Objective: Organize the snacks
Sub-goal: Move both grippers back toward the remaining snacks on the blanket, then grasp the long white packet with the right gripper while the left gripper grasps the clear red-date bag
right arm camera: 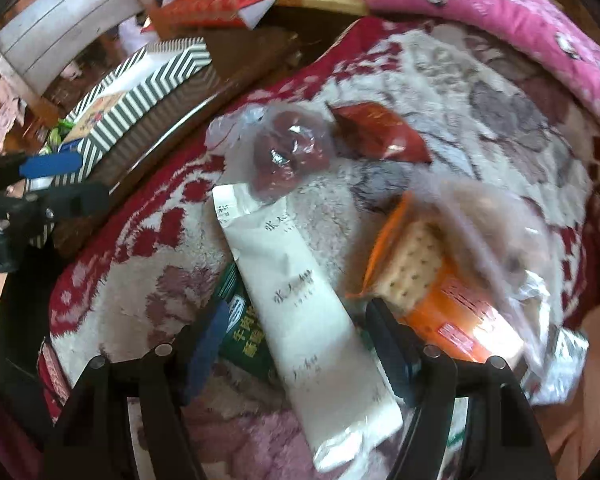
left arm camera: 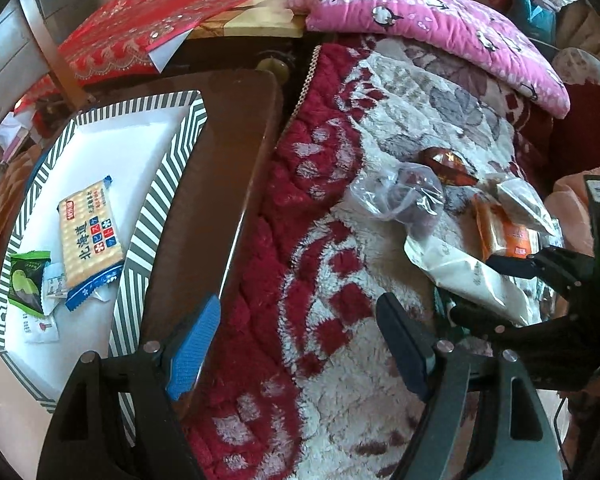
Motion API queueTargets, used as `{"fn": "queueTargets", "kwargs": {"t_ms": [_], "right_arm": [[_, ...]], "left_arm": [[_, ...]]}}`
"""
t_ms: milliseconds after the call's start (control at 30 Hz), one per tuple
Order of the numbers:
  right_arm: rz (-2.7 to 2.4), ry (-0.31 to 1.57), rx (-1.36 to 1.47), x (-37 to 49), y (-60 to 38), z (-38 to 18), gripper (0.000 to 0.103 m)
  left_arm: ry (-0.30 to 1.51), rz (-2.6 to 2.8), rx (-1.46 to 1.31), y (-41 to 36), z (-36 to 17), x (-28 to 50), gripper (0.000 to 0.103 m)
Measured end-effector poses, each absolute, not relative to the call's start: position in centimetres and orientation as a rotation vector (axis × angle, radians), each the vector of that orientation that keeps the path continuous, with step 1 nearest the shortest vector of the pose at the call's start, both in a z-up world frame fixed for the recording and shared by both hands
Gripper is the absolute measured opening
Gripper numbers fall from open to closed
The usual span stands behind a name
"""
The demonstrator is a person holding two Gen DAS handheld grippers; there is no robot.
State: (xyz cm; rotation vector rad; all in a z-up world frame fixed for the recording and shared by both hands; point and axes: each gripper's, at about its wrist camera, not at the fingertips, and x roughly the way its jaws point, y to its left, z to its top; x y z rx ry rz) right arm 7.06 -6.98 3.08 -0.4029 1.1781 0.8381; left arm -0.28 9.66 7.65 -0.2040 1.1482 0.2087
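A striped box [left arm camera: 162, 184] with a white floor sits on a dark table at the left; it holds a yellow-and-blue cracker pack [left arm camera: 90, 232], a green packet [left arm camera: 28, 280] and small white sachets. Loose snacks lie on the red-and-white blanket: a long white packet [right arm camera: 300, 300], a green packet [right arm camera: 240, 332] under it, an orange cracker pack [right arm camera: 424, 284], a clear bag of dark sweets [right arm camera: 288, 152] and a red-brown packet [right arm camera: 380, 132]. My left gripper [left arm camera: 296, 344] is open and empty over the blanket. My right gripper [right arm camera: 296, 352] is open, its fingers either side of the white packet.
A pink penguin-print cushion [left arm camera: 420, 8] lies at the back of the blanket. A red embroidered cloth [left arm camera: 148, 28] covers a wooden table behind the box. A crumpled clear bag [right arm camera: 500, 232] lies over the orange pack. A chair back [right arm camera: 60, 28] stands at the far left.
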Motion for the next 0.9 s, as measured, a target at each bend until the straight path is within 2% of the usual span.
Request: {"fn": "queueTargets", "kwargs": {"t_ms": [33,133,233,633,900], "right_arm": [[0.847,1.187,-0.399,7.2,-6.8,2.8,0.074],[0.847,1.216,-0.323,7.5,-7.2,3.1,0.052],[0.837,1.224,-0.292,6.8,-8.0,3.4,0.044],[0.656,1.204,-0.163,1.9,-14.8,5.0,0.041],[0.538,1.224,-0.110,2.1,-17.7,4.3,0.041]], "left_arm": [[1.150,0.207,-0.205,9.6,7.6,-0.2,0.080],[1.151,0.202,-0.203,9.5,7.5,0.3,0.080],[1.154,0.193,-0.206,9.2,7.4,0.8,0.080],[1.138,0.125,-0.205,6.9,7.1,3.1,0.080],[1.112,0.089,-0.257,5.2,6.5,6.8,0.080]]}}
